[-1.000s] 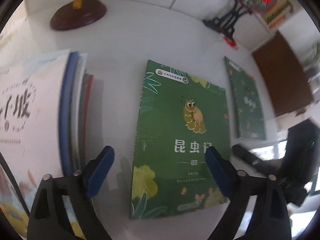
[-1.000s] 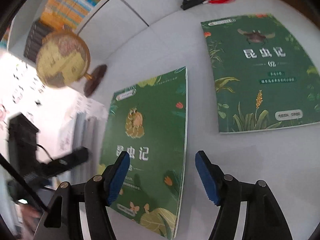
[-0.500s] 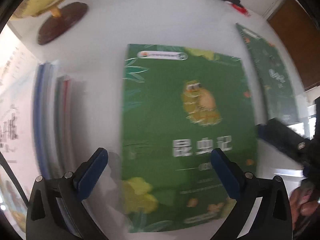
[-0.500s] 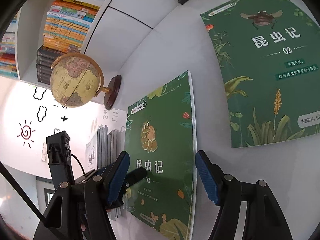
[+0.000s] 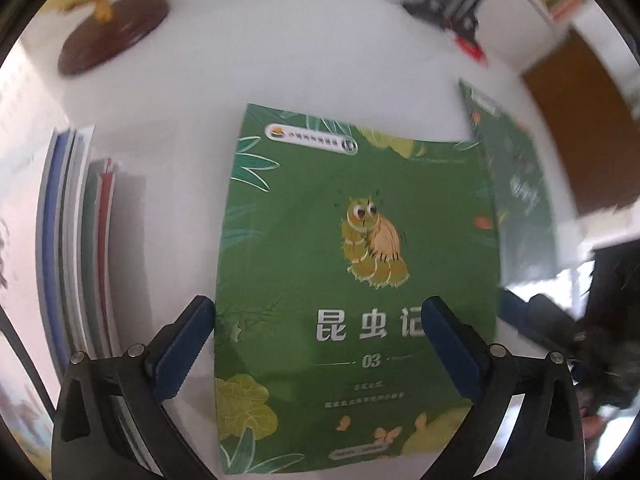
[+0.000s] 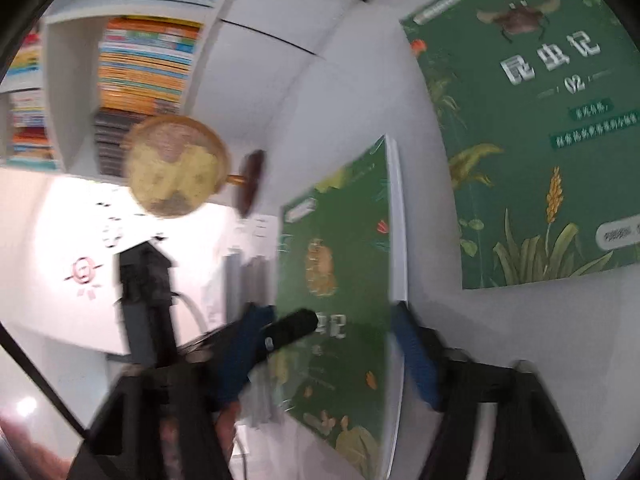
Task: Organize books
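A green book numbered 03 (image 5: 352,280) lies flat on the white table (image 5: 280,60). My left gripper (image 5: 316,344) hovers over its lower half, open, with its pads well apart and touching nothing. My right gripper (image 6: 332,356) is at the book's right edge (image 6: 396,220), where the white page edge shows. Its jaws are closing with that side of book 03 (image 6: 344,280) between them; blur hides whether the pads press. One dark left fingertip (image 6: 288,330) shows over the cover. A second green book, 02 (image 6: 540,140), lies further right.
Several books stand upright at the left (image 5: 72,240). Behind them is a globe (image 6: 176,164) on a dark round base (image 5: 112,32). A black ornament stand (image 5: 452,4) sits at the back right. Wall shelves (image 6: 140,60) hold several more books.
My right gripper's jaws have narrowed, and it has rolled and closed in on book 03's right edge. My left gripper has shifted over the book, still wide.
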A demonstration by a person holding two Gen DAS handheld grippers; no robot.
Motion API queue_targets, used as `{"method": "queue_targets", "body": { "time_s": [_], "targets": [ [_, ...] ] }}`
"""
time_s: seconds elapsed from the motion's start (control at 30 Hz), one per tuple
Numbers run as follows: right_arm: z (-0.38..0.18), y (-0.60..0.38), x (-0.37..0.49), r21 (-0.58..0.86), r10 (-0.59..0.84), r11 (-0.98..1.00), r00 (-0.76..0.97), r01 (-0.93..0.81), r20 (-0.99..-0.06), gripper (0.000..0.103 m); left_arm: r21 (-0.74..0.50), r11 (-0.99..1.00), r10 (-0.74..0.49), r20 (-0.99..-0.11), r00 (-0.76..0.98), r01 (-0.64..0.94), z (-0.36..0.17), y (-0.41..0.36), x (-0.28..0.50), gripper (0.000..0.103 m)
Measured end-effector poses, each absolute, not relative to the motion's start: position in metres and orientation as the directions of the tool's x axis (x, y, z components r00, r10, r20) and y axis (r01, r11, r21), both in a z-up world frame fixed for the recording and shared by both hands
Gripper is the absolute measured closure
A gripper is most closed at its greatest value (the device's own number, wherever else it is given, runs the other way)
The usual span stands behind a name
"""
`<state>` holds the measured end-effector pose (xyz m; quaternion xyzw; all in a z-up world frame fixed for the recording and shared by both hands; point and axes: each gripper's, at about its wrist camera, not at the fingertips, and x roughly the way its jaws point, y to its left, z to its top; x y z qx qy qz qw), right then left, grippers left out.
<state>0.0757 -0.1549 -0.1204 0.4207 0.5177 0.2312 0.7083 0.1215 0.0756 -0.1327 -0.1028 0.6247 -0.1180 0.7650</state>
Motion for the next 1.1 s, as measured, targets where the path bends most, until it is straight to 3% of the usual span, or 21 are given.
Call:
{"method": "queue_targets", "body": {
  "time_s": [0.03, 0.07, 0.13, 0.2, 0.27, 0.37, 0.47, 0.6, 0.67, 0.83, 0.97, 1.03, 1.1],
  "targets": [
    [-0.12, -0.159, 0.074, 0.871, 0.796, 0.484, 0.369, 0.091, -0.481, 0.093, -0.332, 0.942, -0.334, -0.924, 0.185, 0.043, -0.132, 0.077, 0.122, 0.003],
    [-0.123, -0.16, 0.073, 0.897, 0.822, 0.432, 0.367, 0.095, -0.435, 0.097, -0.356, 0.934, -0.357, -0.916, 0.18, 0.04, -0.13, 0.077, 0.121, 0.003],
    [-0.126, -0.156, 0.074, 0.859, 0.786, 0.5, 0.356, 0.113, -0.505, 0.095, -0.35, 0.936, -0.352, -0.916, 0.19, 0.047, -0.127, 0.079, 0.119, 0.005],
    [-0.129, -0.157, 0.076, 0.835, 0.76, 0.536, 0.358, 0.127, -0.543, 0.098, -0.423, 0.906, -0.419, -0.888, 0.19, 0.022, -0.126, 0.086, 0.118, 0.025],
    [-0.136, -0.151, 0.078, 0.798, 0.738, 0.588, 0.316, 0.132, -0.596, 0.098, -0.546, 0.837, -0.53, -0.828, 0.182, -0.047, -0.129, 0.097, 0.115, 0.036],
    [-0.148, -0.146, 0.075, 0.803, 0.75, 0.577, 0.294, 0.149, -0.593, 0.098, -0.504, 0.863, -0.493, -0.852, 0.173, -0.021, -0.128, 0.089, 0.111, 0.059],
    [-0.15, -0.151, 0.071, 0.809, 0.747, 0.567, 0.318, 0.155, -0.584, 0.1, -0.508, 0.861, -0.503, -0.846, 0.174, 0.022, -0.122, 0.081, 0.109, 0.06],
    [-0.153, -0.161, 0.067, 0.832, 0.758, 0.527, 0.346, 0.173, -0.552, 0.101, -0.561, 0.827, -0.55, -0.823, 0.141, -0.048, -0.137, 0.092, 0.113, 0.06],
    [-0.159, -0.166, 0.065, 0.878, 0.797, 0.432, 0.368, 0.207, -0.479, 0.101, -0.588, 0.805, -0.572, -0.805, 0.157, -0.08, -0.138, 0.095, 0.115, 0.059],
    [-0.16, -0.168, 0.054, 0.975, 0.882, 0.092, 0.438, 0.203, -0.174, 0.1, -0.666, 0.737, -0.654, -0.745, 0.13, -0.113, -0.144, 0.088, 0.116, 0.052],
    [-0.163, -0.174, 0.045, 0.975, 0.874, -0.075, 0.485, 0.208, -0.036, 0.1, -0.824, 0.536, -0.808, -0.564, 0.171, -0.186, -0.147, 0.1, 0.114, 0.052],
    [-0.164, -0.177, 0.04, 0.963, 0.857, -0.18, 0.512, 0.199, 0.054, 0.1, -0.848, 0.493, -0.835, -0.524, 0.171, -0.193, -0.146, 0.1, 0.113, 0.052],
    [-0.155, -0.179, 0.037, 0.969, 0.857, -0.174, 0.513, 0.177, 0.06, 0.1, -0.87, 0.463, -0.856, -0.488, 0.168, -0.167, -0.139, 0.098, 0.111, 0.054]
  ]
}}
